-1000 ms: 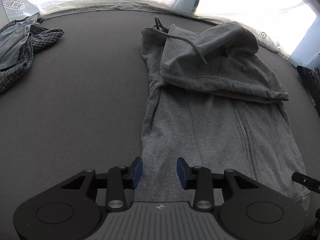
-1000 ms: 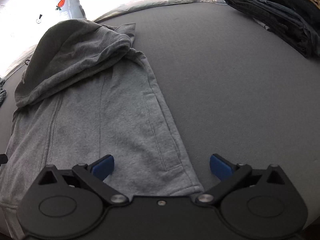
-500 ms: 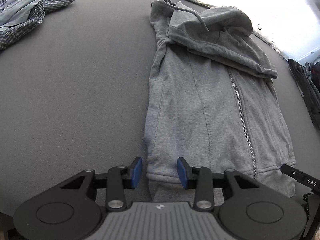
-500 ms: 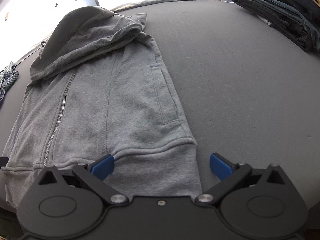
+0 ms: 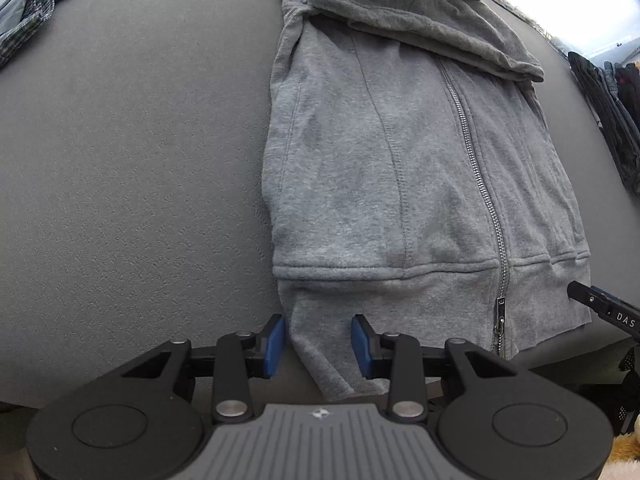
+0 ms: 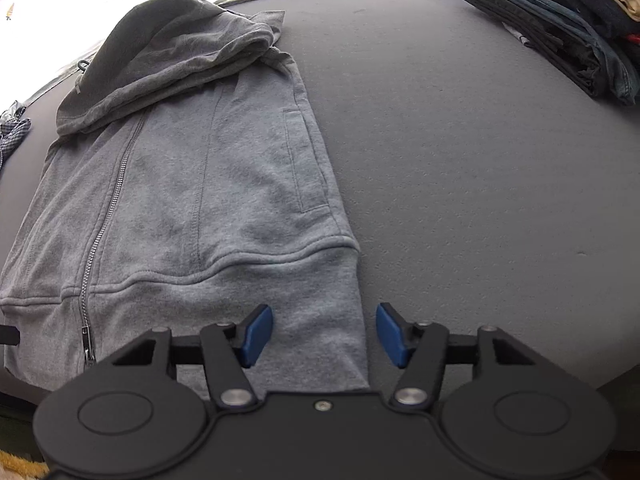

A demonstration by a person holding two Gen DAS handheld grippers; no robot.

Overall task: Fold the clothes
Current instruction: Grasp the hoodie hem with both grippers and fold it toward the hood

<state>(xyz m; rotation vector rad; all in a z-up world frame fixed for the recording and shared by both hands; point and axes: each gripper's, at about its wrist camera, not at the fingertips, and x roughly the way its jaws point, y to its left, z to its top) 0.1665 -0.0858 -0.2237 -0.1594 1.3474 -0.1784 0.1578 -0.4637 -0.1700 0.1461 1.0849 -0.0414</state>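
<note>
A grey zip hoodie [image 5: 400, 152] lies flat on the dark grey table, hood folded down over the chest, sleeves tucked in, hem toward me. It also shows in the right wrist view [image 6: 192, 184]. My left gripper [image 5: 318, 342] is open, its blue pads either side of the hem's left corner, where a fabric flap hangs over the table edge. My right gripper [image 6: 324, 334] is open, its pads straddling the hem's right corner. Neither jaw has closed on the cloth. The right gripper's tip [image 5: 600, 308] shows at the right of the left wrist view.
A checked shirt [image 5: 36, 12] lies crumpled at the far left of the table [image 5: 132, 152]. A stack of dark folded clothes [image 6: 560, 24] sits at the far right. The table's near edge runs just under both grippers.
Both grippers have pulled back toward the near edge, from over the hoodie's body to its hem. The right jaws have narrowed but stay open.
</note>
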